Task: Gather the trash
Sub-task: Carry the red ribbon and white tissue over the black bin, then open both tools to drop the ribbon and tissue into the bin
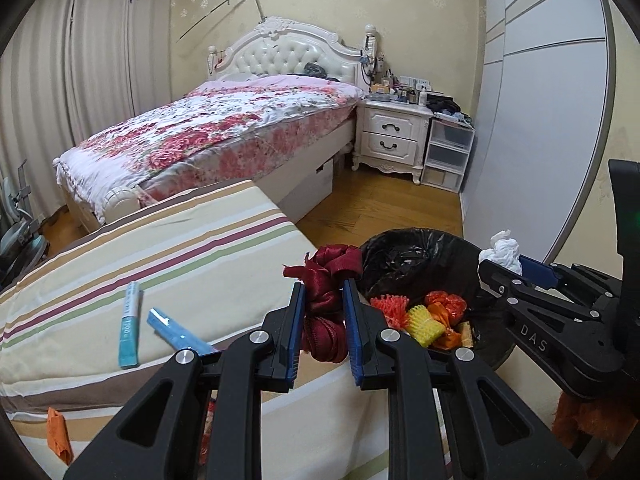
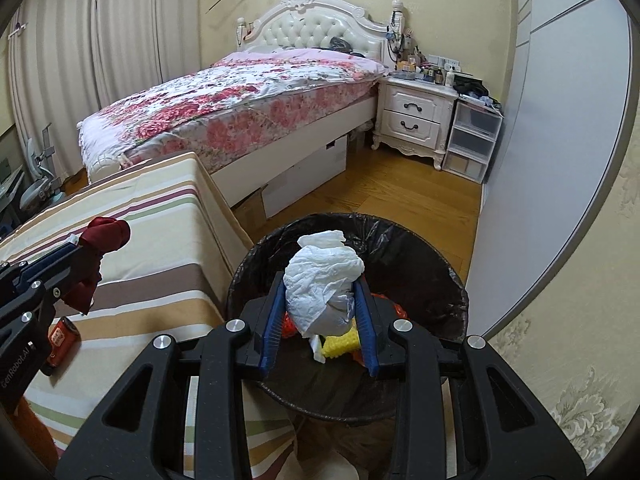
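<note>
our right gripper pinches the tissue wad over the bin, ready to drop; left gripper clamps the red ribbon, next.

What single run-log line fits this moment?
left gripper: holds red ribbon over striped bed | right gripper: holds white tissue above bin | release: pending

"DAS" on right gripper body; "GenRobot.AI" on left gripper body; other print unreadable
</note>
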Tool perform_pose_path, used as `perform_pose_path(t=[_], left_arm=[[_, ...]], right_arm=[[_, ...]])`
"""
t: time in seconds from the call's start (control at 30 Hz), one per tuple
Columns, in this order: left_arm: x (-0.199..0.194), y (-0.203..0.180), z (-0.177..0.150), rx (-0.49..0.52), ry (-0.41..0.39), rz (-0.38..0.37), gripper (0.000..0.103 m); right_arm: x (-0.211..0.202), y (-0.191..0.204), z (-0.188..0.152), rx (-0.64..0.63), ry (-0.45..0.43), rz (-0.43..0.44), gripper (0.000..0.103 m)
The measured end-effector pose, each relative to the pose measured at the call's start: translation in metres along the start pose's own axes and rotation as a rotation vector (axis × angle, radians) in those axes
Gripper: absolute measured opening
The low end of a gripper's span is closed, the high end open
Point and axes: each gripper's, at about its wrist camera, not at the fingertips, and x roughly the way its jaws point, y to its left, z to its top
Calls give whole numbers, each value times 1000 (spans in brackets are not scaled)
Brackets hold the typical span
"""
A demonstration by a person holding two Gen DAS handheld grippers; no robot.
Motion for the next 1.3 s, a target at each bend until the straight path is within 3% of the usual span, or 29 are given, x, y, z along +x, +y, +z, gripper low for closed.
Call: perform_pose_path(t=[0.6, 0.7, 0.77, 0.87, 1.03, 1.3], left_arm=[[57, -53, 18, 117, 34, -52, 21], [65, -55, 18, 125, 43, -46, 26], [68, -55, 19, 123, 46, -42, 43], [70, -52, 19, 111, 43, -34, 58], [69, -47, 20, 83, 49, -13, 72], [46, -31, 15, 64, 34, 34, 75]], right_arm=[[35, -46, 8, 98, 28, -49, 32], [40, -49, 8, 102, 36, -52, 40], [41, -52, 8, 109, 25, -67, 51], [42, -56, 9, 122, 24, -74, 52], [42, -60, 9, 138, 25, -84, 53], [33, -52, 5, 139, 25, -64, 58]])
